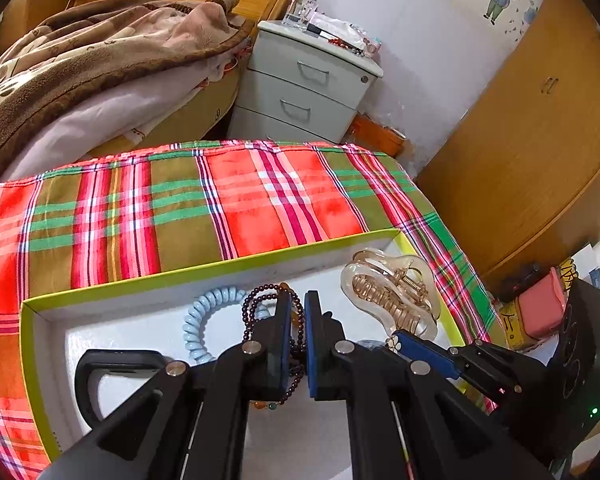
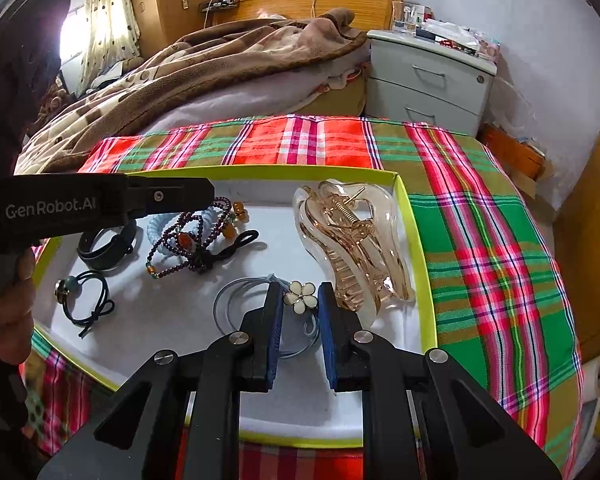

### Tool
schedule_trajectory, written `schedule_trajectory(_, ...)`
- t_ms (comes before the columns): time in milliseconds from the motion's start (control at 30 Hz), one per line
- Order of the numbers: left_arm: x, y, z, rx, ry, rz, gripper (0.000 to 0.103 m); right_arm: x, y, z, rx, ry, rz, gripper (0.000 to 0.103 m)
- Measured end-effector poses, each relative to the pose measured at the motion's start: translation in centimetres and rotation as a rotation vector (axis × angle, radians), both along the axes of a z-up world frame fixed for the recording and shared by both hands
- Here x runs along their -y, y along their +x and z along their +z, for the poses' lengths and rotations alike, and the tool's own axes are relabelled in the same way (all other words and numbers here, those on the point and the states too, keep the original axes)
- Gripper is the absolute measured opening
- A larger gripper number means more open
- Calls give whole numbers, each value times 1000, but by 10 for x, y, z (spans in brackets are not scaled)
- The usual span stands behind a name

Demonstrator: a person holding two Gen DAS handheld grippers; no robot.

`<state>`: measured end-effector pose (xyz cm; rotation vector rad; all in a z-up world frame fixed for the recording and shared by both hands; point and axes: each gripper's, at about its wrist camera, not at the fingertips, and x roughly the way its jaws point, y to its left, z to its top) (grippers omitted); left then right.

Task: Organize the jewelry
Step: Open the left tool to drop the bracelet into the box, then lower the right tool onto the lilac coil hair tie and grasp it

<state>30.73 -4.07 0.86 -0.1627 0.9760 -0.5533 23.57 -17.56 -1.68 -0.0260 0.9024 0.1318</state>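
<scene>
Pinching dark bead bracelet (image 1: pixel 252 316) w/ left gripper (image 1: pixel 298 344), fingers shut on strand inside white tray (image 1: pixel 204 276).
Beads light, floppy, slippery; grip mid-strand. Right gripper (image 2: pixel 299 320) part-open round flower hair tie (image 2: pixel 299 298), not pressing.

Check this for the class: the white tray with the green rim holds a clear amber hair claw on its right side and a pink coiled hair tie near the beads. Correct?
One detail is wrong: the coiled hair tie is light blue, not pink, as the left wrist view shows. The rest stands: the hair claw lies on the right side of the tray, and the tie lies by the beads.
</scene>
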Motion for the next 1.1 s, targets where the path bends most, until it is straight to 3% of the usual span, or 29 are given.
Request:
schedule_trajectory(200, -3, -3, 3, -2, 5, 5, 8, 0, -1, 2, 5, 10, -2, 23)
schedule_trajectory(333, -3, -9, 5, 4, 22, 1, 18, 2, -5, 5, 18, 21, -14, 24)
schedule_trajectory(467, -4, -18, 9, 9, 22, 3, 23, 4, -12, 12, 37, 40, -27, 38)
schedule_trajectory(733, -12, -44, 19, 33, 34, 14, 33, 3, -34, 27, 79, 74, -33, 38)
schedule_trajectory(1100, -38, -102, 28, 64, 10, 47, 38, 11, -86, 36, 91, 120, -38, 38)
